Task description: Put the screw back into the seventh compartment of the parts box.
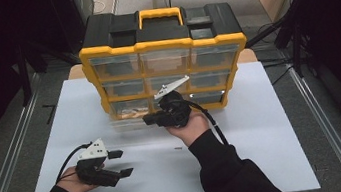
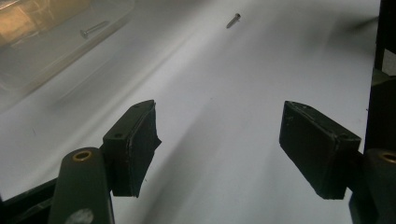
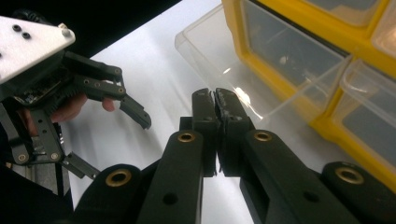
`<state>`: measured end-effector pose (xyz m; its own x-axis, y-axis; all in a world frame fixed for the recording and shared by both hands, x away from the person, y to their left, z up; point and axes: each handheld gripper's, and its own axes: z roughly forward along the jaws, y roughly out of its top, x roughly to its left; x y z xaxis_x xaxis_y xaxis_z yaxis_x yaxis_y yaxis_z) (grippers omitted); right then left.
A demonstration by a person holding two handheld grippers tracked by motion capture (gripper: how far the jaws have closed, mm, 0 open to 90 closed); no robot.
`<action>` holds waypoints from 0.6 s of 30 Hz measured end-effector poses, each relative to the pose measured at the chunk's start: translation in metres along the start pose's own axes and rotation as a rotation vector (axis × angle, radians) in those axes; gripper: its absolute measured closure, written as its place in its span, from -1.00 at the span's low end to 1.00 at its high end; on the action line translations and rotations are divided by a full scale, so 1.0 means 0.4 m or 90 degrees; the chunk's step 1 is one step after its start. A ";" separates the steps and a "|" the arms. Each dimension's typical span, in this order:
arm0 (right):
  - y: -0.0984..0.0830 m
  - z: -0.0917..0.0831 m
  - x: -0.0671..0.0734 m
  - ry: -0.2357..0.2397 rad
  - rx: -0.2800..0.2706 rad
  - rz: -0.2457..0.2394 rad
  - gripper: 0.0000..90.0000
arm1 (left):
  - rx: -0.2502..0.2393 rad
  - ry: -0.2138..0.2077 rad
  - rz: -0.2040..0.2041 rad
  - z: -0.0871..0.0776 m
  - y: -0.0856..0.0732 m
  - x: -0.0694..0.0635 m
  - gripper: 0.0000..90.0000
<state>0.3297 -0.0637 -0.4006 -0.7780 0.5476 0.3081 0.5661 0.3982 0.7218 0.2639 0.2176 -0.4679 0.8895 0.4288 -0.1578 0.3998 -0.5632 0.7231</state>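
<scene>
The right gripper (image 3: pixel 215 100) had its jaws pressed together with nothing visible between them, held just in front of the clear drawer (image 3: pixel 219 60) pulled out of the yellow-and-black organizer (image 1: pixel 162 51). The left gripper (image 1: pixel 120 163) stood wide open and empty, well apart from that drawer toward the near left of the white table (image 1: pixel 259 129). One screw (image 2: pixel 93 29) lay inside the drawer; another screw (image 2: pixel 233 20) lay on the table near it.

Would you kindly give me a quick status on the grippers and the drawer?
Left gripper open, over bare table. Right gripper shut, empty, by pulled-out drawer. Loose screw on table.
</scene>
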 end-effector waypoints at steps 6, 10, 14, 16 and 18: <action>0.019 0.000 0.003 0.000 0.000 -0.002 0.98 | 0.001 -0.001 0.001 -0.002 0.000 0.001 -0.39; 0.032 -0.003 0.002 -0.005 -0.001 -0.001 0.98 | 0.001 0.000 0.000 -0.002 0.000 0.001 -0.39; 0.044 -0.005 -0.001 -0.008 -0.001 -0.002 0.98 | 0.002 0.000 0.000 -0.002 0.000 0.001 -0.39; 0.048 -0.006 -0.002 -0.010 -0.002 0.000 0.98 | 0.002 0.000 0.001 -0.002 0.000 0.001 -0.39; 0.052 -0.007 -0.004 -0.010 -0.004 -0.001 0.98 | 0.000 -0.002 0.001 -0.001 0.000 0.001 -0.39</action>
<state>0.3420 -0.0583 -0.3844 -0.7748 0.5580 0.2971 0.5627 0.3945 0.7264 0.2641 0.2181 -0.4676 0.8905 0.4263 -0.1587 0.3988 -0.5636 0.7234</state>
